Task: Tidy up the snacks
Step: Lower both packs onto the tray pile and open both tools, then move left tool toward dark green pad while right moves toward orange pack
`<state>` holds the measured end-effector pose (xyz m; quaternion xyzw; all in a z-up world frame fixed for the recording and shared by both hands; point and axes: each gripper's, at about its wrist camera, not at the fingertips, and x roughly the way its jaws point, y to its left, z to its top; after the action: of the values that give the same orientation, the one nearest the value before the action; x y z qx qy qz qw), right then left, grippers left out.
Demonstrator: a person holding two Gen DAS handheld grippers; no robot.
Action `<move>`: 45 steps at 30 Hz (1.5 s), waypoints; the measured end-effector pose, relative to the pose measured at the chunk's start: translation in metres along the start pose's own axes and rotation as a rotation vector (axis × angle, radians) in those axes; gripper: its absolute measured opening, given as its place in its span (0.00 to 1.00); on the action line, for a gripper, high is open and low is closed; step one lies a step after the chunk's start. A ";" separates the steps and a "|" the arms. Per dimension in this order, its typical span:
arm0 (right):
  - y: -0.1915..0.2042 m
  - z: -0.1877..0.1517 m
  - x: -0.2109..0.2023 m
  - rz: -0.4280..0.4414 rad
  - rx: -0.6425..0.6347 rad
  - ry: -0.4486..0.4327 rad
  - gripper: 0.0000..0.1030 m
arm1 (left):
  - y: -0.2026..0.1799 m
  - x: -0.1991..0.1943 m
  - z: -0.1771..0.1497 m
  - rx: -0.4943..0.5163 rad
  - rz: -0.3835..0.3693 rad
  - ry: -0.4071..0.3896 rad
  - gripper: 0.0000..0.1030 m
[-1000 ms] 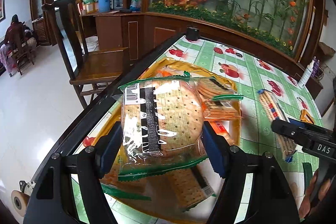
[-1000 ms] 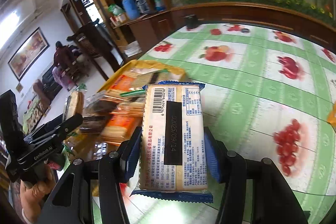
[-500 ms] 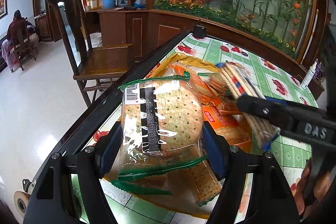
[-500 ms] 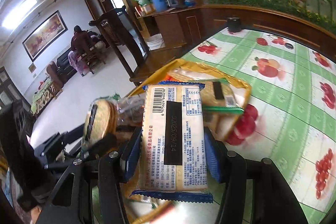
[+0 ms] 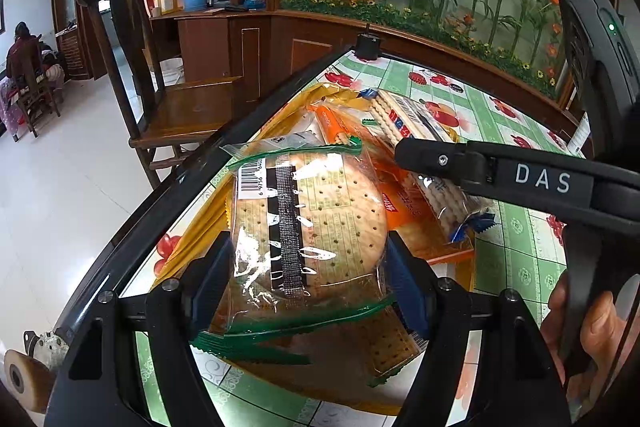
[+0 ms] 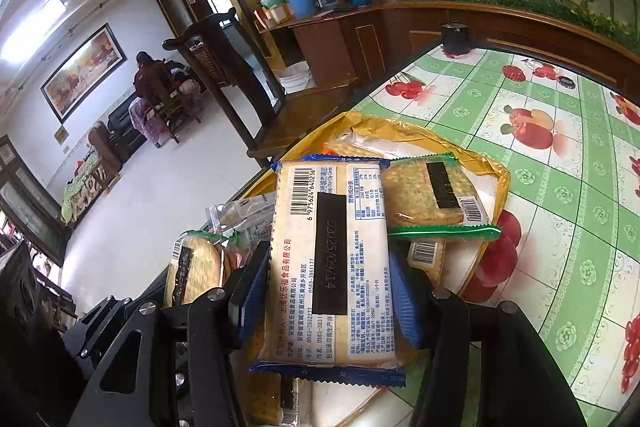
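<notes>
Left wrist view
- Left gripper [image 5: 306, 277]: we see its jaws clamped on the round cracker pack [image 5: 308, 223], blue pads pressing both sides, low in the centre of the frame.
- Round cracker pack: clear wrapper with green ends, barcode at its upper left; we hold it above the yellow tray [image 5: 192, 239].
- Yellow tray: it sits on the surface [image 5: 516, 259], which wears a green checked cloth with fruit prints, and holds an orange pack [image 5: 404, 215] and other cracker packs.
- Right gripper [image 5: 440, 157]: it reaches in from the right edge, marked DAS; we see the long biscuit pack [image 5: 404, 119] behind its finger, over the tray.
- Hand [image 5: 588, 327]: at the lower right, wrapped round that gripper's handle.
- Wooden chair [image 5: 168, 99]: left of centre, on the pale floor beside the surface.

Right wrist view
- Right gripper [image 6: 326, 295]: its jaws are clamped on the long biscuit pack [image 6: 328, 259], barcode and printed back facing us, centre of the frame.
- Green-edged pack [image 6: 434, 199]: just right of the held pack, lying in the yellow tray [image 6: 502, 175].
- Round cracker pack [image 6: 196, 267]: lower left, seen edge-on in the left gripper [image 6: 120, 327].
- Seated person [image 6: 146, 79]: far off, in the upper left.
</notes>
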<state>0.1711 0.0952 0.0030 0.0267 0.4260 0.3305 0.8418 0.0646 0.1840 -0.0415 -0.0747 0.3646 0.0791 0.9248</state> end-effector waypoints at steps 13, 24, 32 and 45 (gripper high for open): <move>-0.009 0.000 0.003 -0.009 0.026 0.005 0.56 | -0.006 0.002 -0.002 0.025 0.012 -0.002 0.72; -0.014 -0.001 -0.007 -0.001 0.049 -0.020 0.64 | -0.013 0.002 -0.005 0.039 0.031 0.003 0.72; -0.040 -0.014 -0.068 0.012 0.115 -0.123 0.77 | -0.017 0.009 -0.004 0.023 0.066 0.023 0.78; -0.122 -0.058 -0.149 -0.108 0.265 -0.189 0.84 | -0.032 -0.015 0.003 0.020 0.122 -0.034 0.80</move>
<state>0.1314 -0.0998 0.0304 0.1455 0.3856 0.2218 0.8837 0.0626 0.1518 -0.0264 -0.0417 0.3536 0.1327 0.9250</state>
